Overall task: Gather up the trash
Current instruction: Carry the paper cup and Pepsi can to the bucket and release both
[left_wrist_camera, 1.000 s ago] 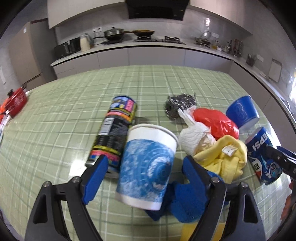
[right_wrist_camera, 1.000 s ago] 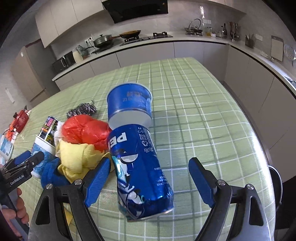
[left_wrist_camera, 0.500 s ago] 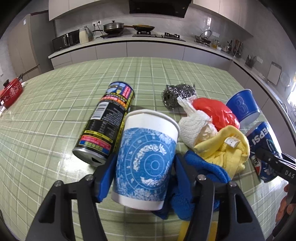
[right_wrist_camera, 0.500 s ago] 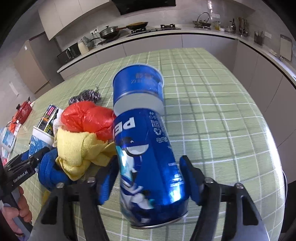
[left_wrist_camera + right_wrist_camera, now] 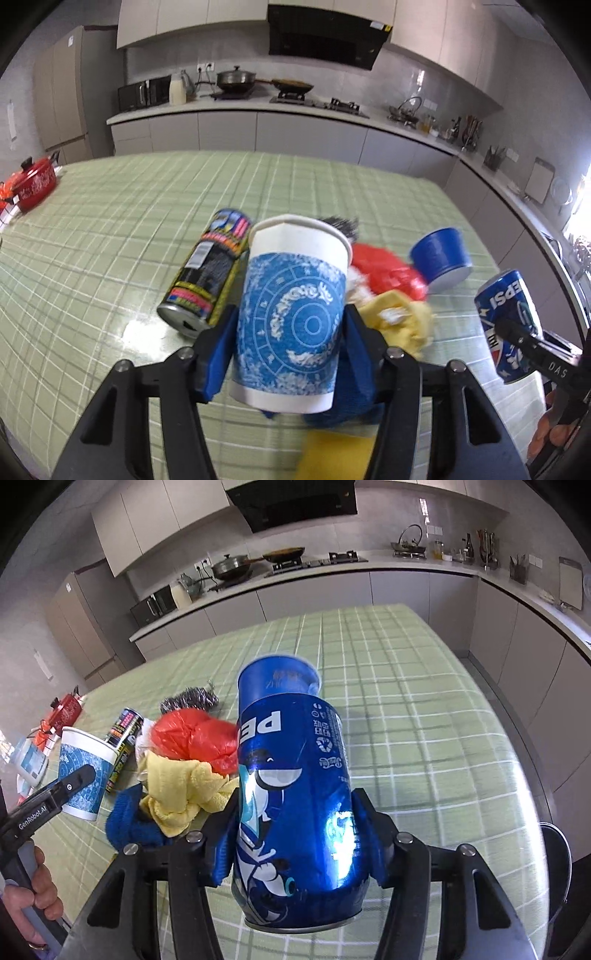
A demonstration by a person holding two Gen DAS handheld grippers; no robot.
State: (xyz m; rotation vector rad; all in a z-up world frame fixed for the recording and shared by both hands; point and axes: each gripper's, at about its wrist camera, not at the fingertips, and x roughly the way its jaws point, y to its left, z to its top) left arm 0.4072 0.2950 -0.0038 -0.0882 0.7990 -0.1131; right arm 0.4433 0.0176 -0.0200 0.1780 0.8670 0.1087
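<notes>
Item one: paper cup (image 5: 291, 317), white with a blue print, upright between the blue pads of our left gripper (image 5: 288, 354); the jaws have just been closing and now clamp it on both sides. A second ago they stood wide with the cup loose between them. Item two: Pepsi can (image 5: 295, 805), clamped the same way in our right gripper (image 5: 295, 838), whose jaws have likewise just drawn in from wide open onto its sides. Both pieces now look raised off the table (image 5: 110, 229) rather than standing on it, so we judge two bits of trash secured and ready to carry off; no bin shows in either view. Left behind near the middle of the green checked table: a black spray can (image 5: 207, 284) on its side, a red bag (image 5: 388, 269), a yellow cloth (image 5: 402, 321), a blue cloth (image 5: 129, 823), a steel scourer (image 5: 190, 699) and a tipped blue tub (image 5: 439, 254). Those remain to be collected, by our reckoning.
</notes>
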